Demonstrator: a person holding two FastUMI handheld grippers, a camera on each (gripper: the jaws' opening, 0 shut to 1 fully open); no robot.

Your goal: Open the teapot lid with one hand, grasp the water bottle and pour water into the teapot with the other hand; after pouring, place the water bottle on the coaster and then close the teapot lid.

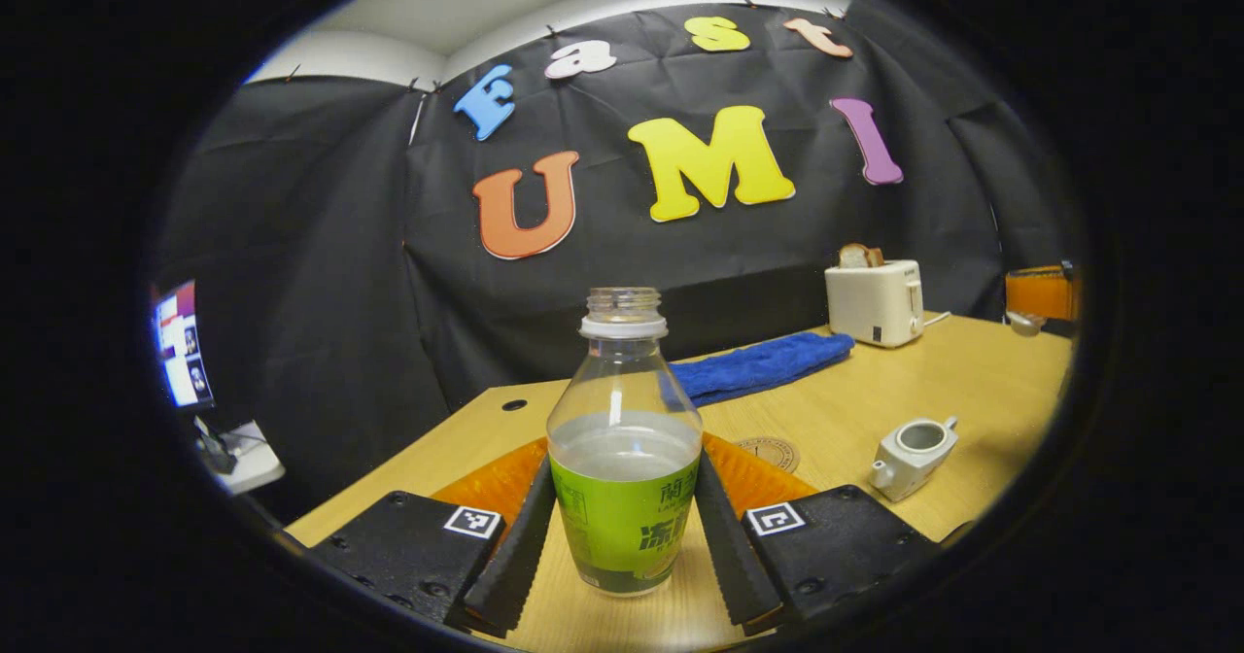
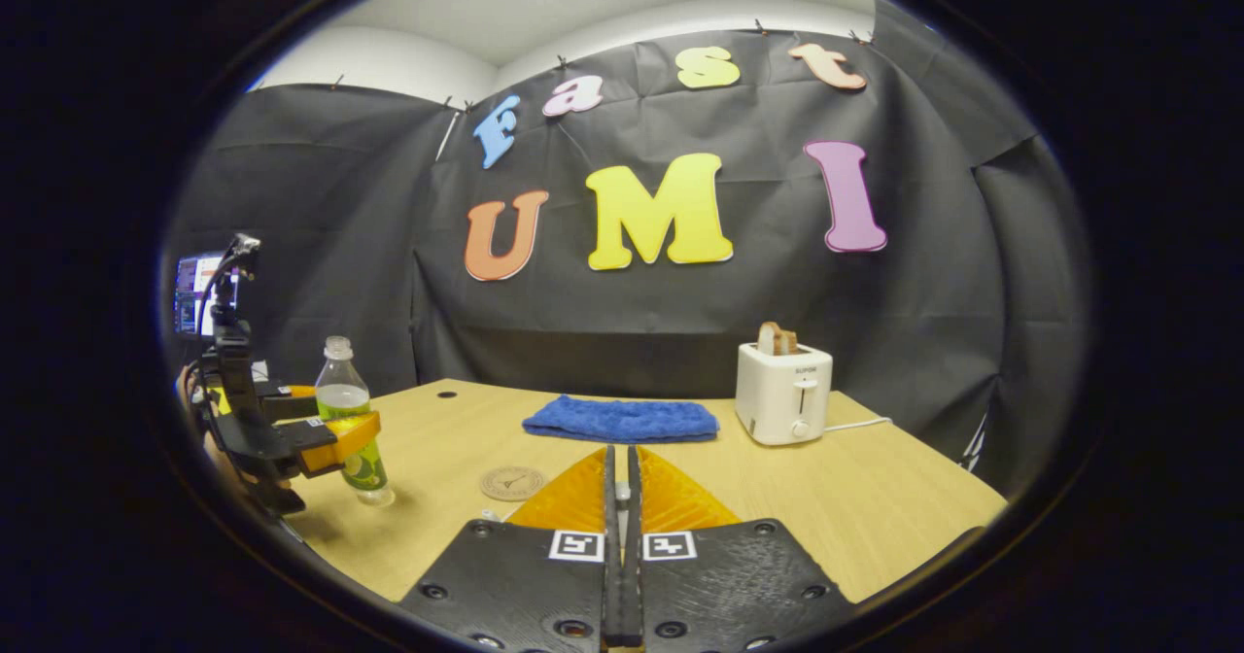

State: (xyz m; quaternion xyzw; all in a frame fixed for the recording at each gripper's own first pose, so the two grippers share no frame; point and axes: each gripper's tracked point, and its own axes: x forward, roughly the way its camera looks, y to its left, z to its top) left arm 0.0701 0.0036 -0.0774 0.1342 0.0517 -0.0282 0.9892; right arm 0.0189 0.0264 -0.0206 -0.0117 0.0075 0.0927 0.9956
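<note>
Right gripper view: wooden table [image 2: 875, 507], black-draped booth, fingers [image 2: 611, 498] clenched empty; left's grasping water bottle [image 1: 624, 459].

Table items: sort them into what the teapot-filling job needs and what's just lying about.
Needed: water bottle, teapot, coaster.
Lying about: blue towel, toaster with bread in it.
</note>
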